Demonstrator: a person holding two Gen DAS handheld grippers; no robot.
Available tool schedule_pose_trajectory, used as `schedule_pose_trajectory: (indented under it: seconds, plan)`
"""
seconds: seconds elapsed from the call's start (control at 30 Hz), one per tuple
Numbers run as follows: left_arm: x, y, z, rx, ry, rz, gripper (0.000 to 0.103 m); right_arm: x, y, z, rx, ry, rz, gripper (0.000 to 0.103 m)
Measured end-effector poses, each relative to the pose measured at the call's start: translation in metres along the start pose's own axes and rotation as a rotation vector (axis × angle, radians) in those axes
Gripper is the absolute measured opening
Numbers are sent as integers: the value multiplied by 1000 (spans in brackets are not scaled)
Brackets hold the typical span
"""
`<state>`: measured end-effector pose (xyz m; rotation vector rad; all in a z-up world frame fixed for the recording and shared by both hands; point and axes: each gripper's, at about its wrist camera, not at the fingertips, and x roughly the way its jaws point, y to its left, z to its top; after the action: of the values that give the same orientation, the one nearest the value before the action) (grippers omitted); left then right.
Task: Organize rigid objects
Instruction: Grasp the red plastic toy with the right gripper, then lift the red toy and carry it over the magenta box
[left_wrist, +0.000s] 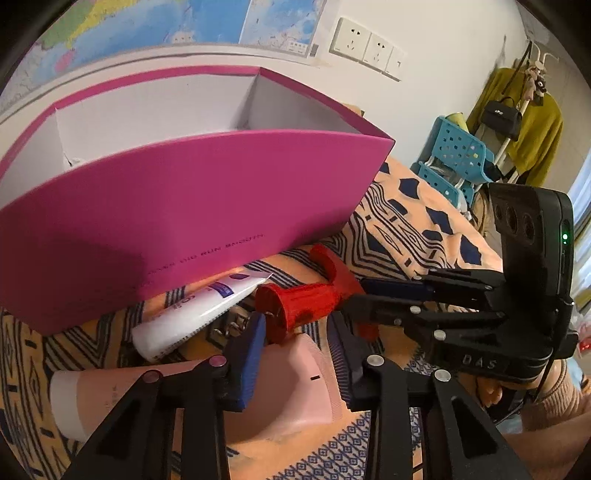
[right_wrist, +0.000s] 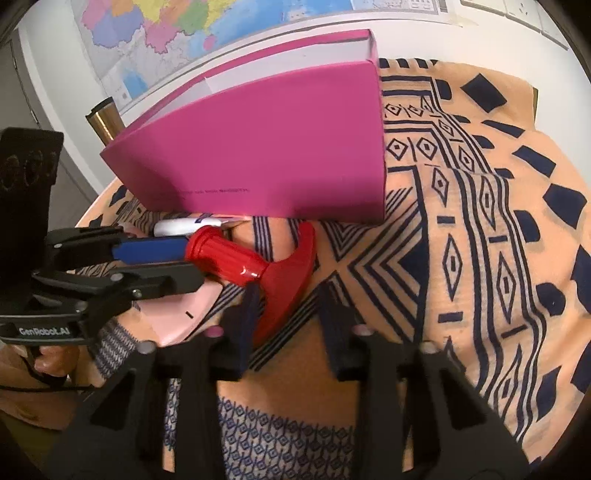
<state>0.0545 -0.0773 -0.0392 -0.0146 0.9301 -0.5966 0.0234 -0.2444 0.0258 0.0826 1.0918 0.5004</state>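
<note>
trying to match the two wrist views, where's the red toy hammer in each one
Left wrist view: the red toy hammer lies just below centre, its handle end toward the camera, beyond the left gripper.
Right wrist view: it lies left of centre, head curving down to the right gripper.
Shared landmark: the pink box stands right behind it in both views.

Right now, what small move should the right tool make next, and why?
Probably close the right tool on the red toy hammer. Its curved head already lies between the open jaws, so gripping there should let the hammer be lifted toward the pink box just behind, whose top is open.
</note>
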Motion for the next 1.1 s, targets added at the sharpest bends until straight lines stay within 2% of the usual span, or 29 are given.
schedule_pose_trajectory:
  seconds: [0.57,0.77,1.1]
  plan:
    - [-2,-24,2,24,10,-94,34,-24,-7,1,7,-61,-17,21]
    - [-22,-34,5,32,-36,-114,34,-41,-5,4,7,-95,1,22]
    - [-65,-50,24,79,-151,-109,34,-84,13,25,-54,-221,3,22]
